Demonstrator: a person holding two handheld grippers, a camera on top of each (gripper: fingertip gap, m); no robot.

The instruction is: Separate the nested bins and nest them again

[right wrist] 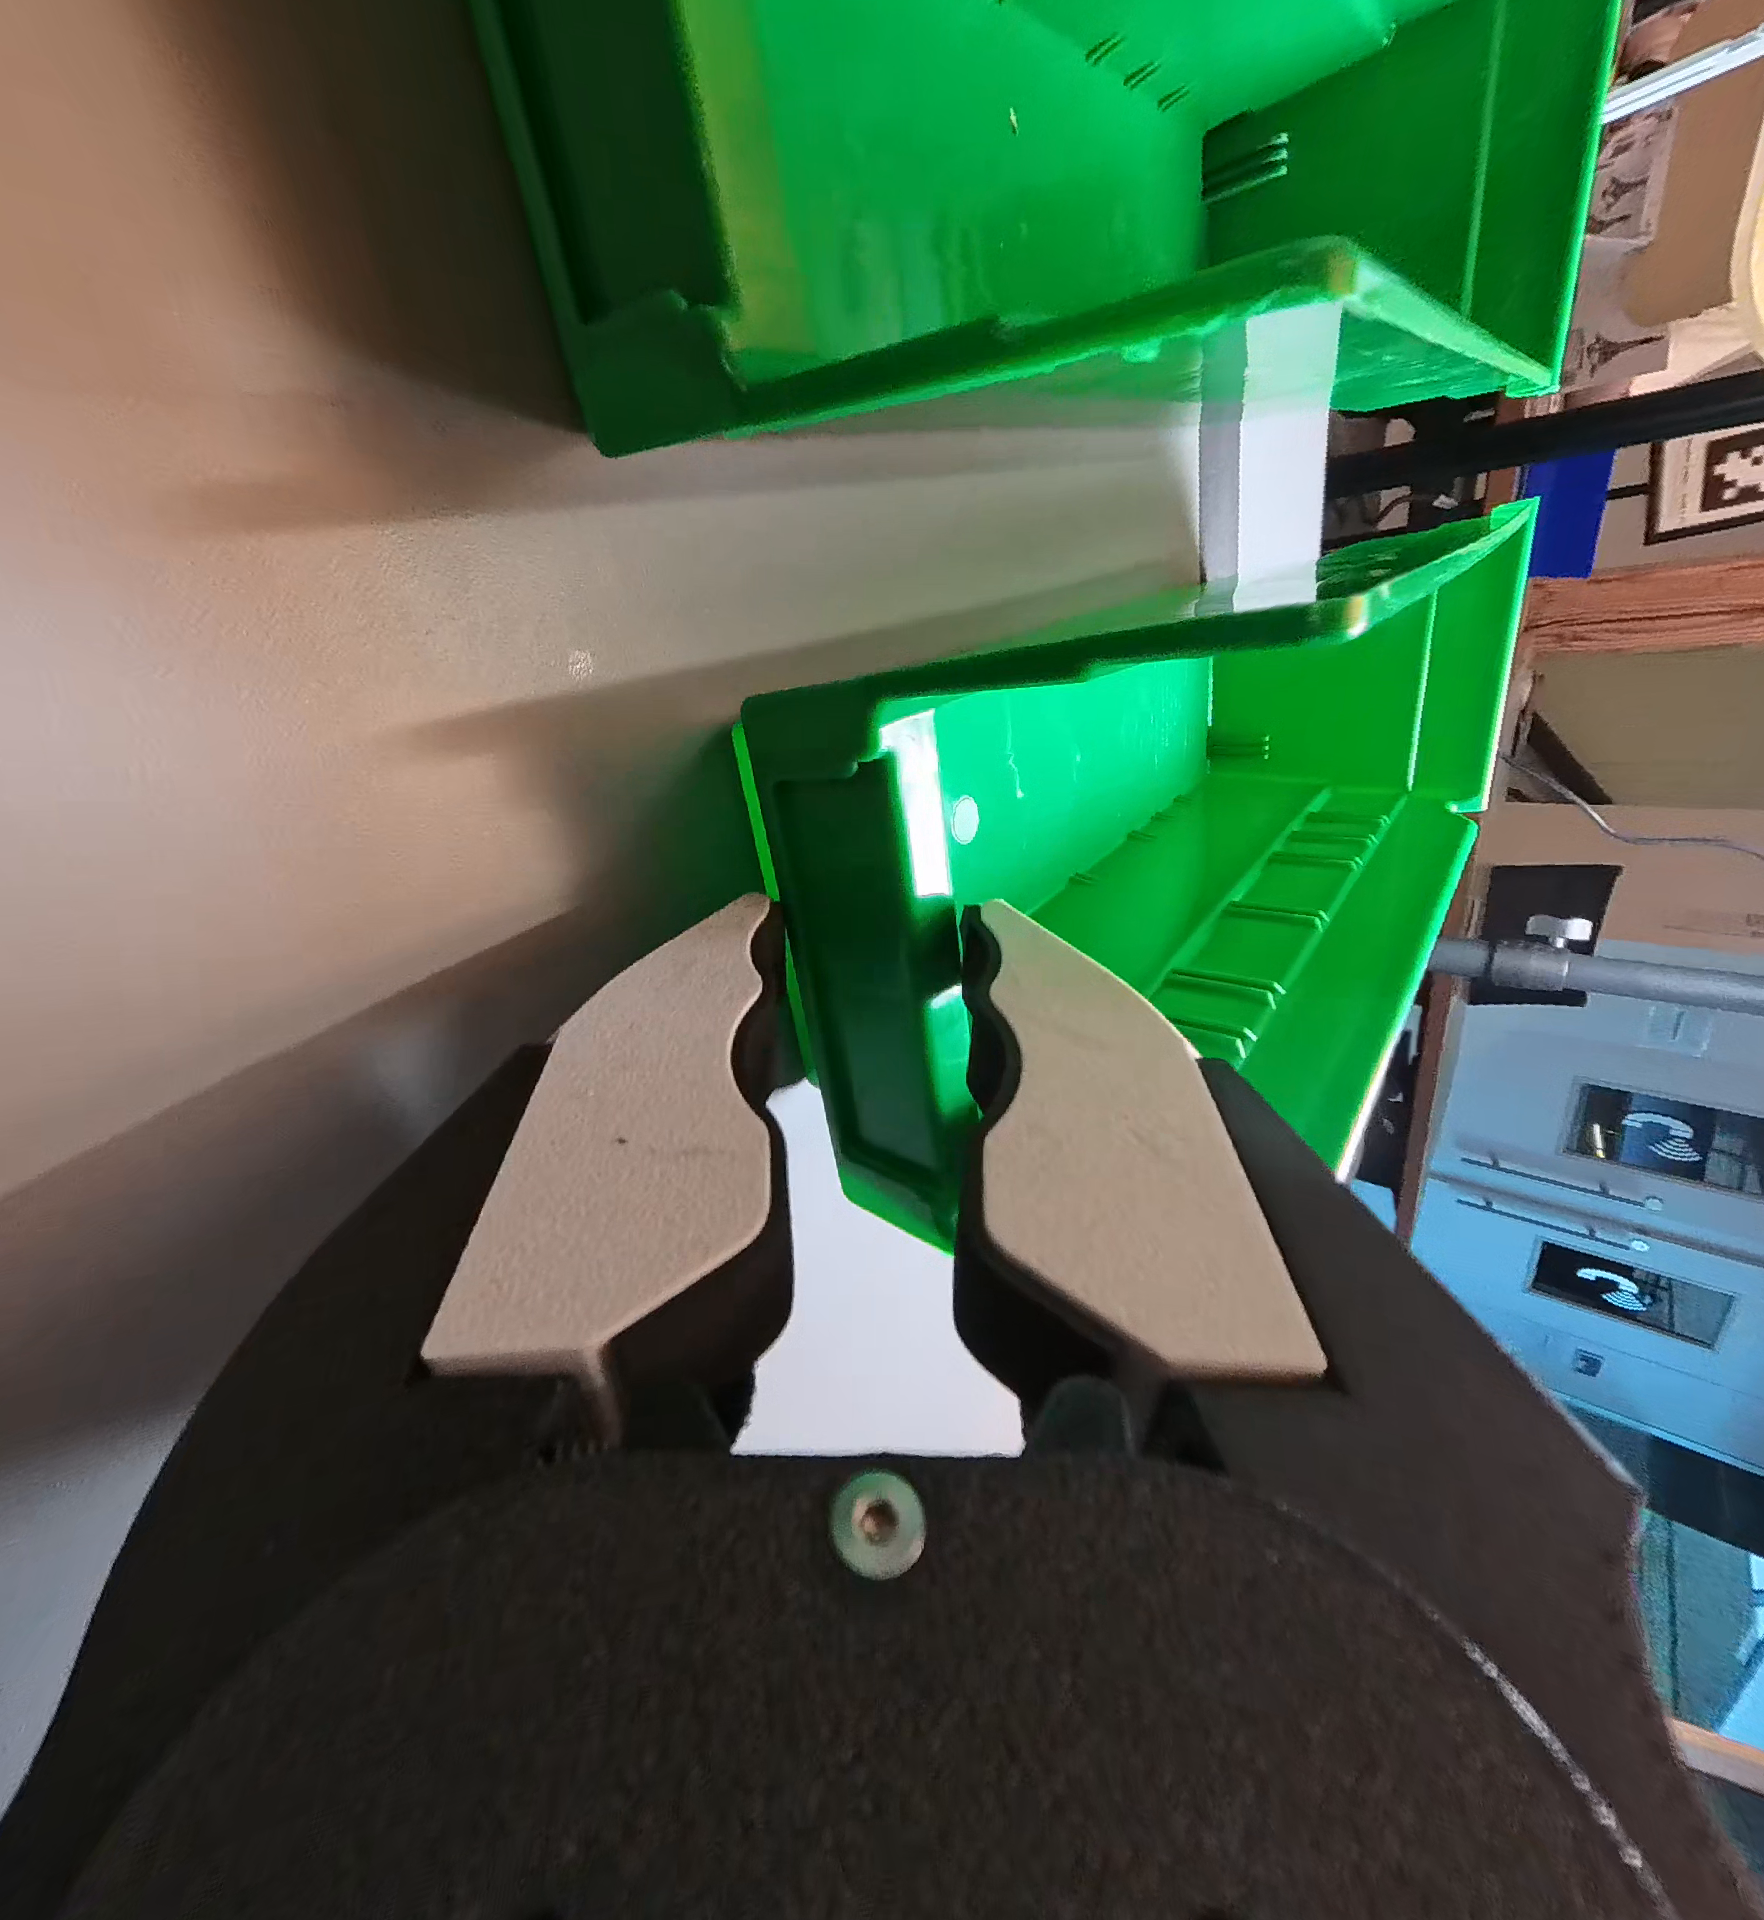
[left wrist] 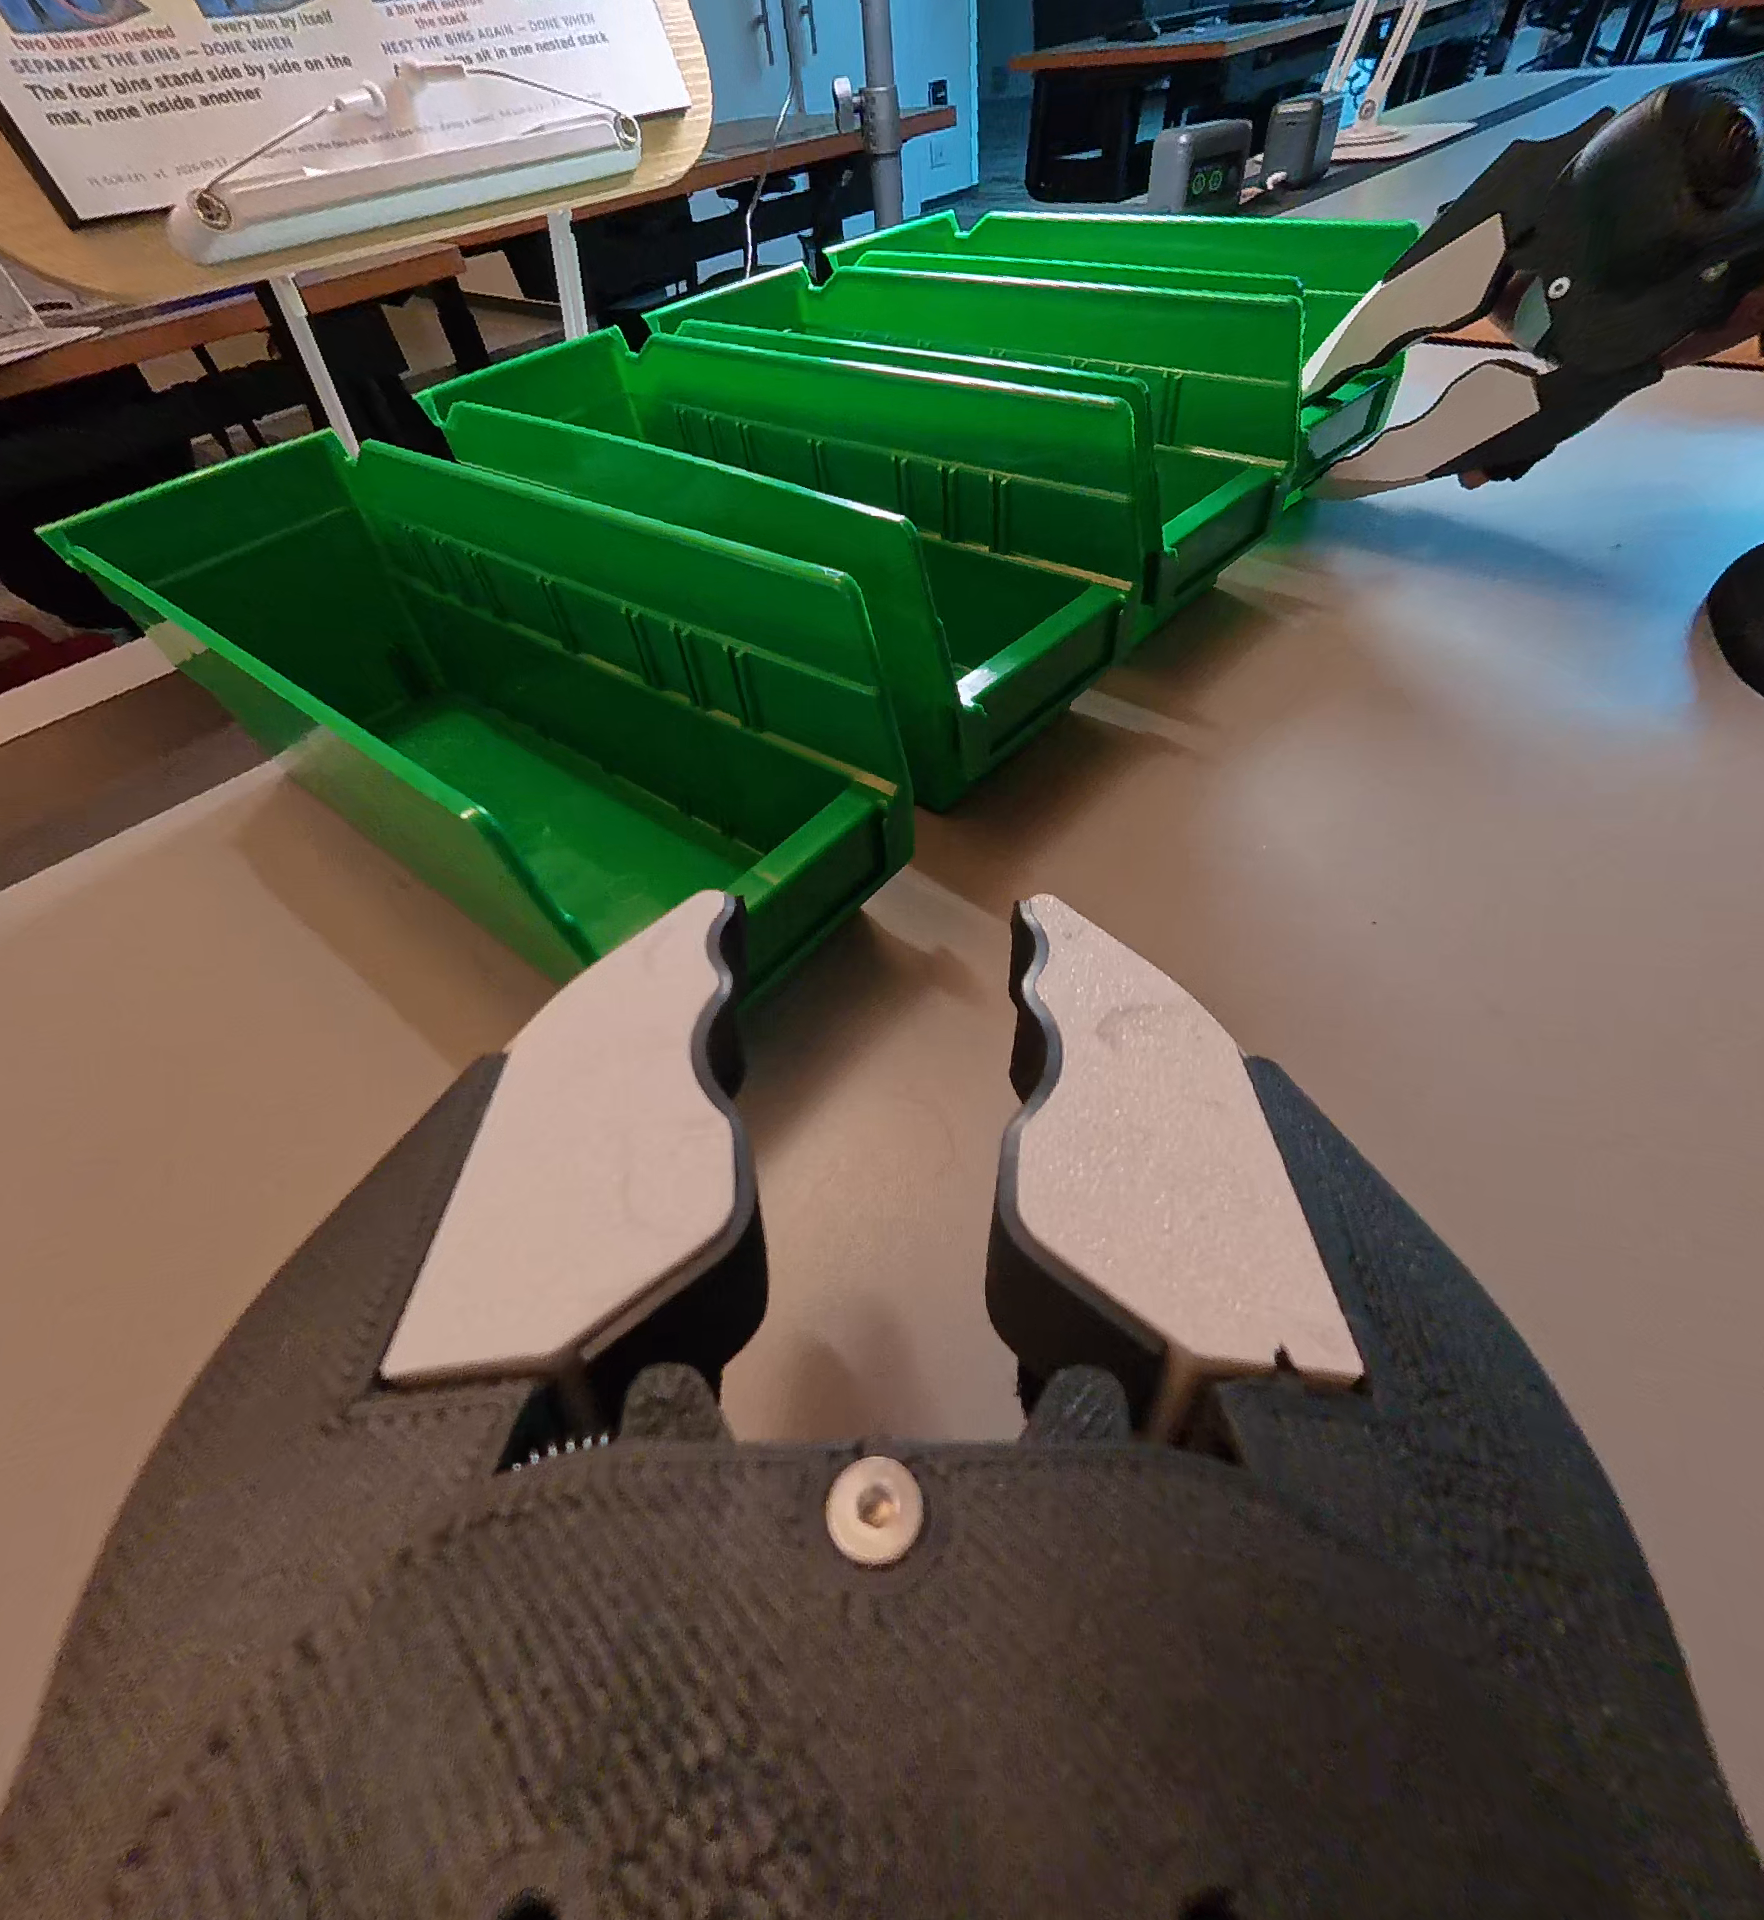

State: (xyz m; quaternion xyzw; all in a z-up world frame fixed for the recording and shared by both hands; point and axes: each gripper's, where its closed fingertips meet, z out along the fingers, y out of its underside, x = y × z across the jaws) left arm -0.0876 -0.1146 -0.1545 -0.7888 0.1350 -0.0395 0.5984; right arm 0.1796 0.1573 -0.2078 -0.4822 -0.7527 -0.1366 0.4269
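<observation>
Four green bins stood side by side on table (left wrist: 1377,935), none inside another, so I judged separating done, re-nesting starting. My right tongs (right wrist: 867,935) straddled front lip of far-end bin (right wrist: 1117,883), fingers on both sides of lip (full clamp not certain). My left tongs (left wrist: 873,925) hung apart, holding nothing, just short of nearest bin (left wrist: 504,665). Next move, I reckoned: firm grip, lift far-end bin clear, lower it squarely into neighbour bin (right wrist: 961,187).

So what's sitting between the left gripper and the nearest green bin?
Nothing: the left wrist view shows only bare table between the left gripper and the nearest green bin.
</observation>
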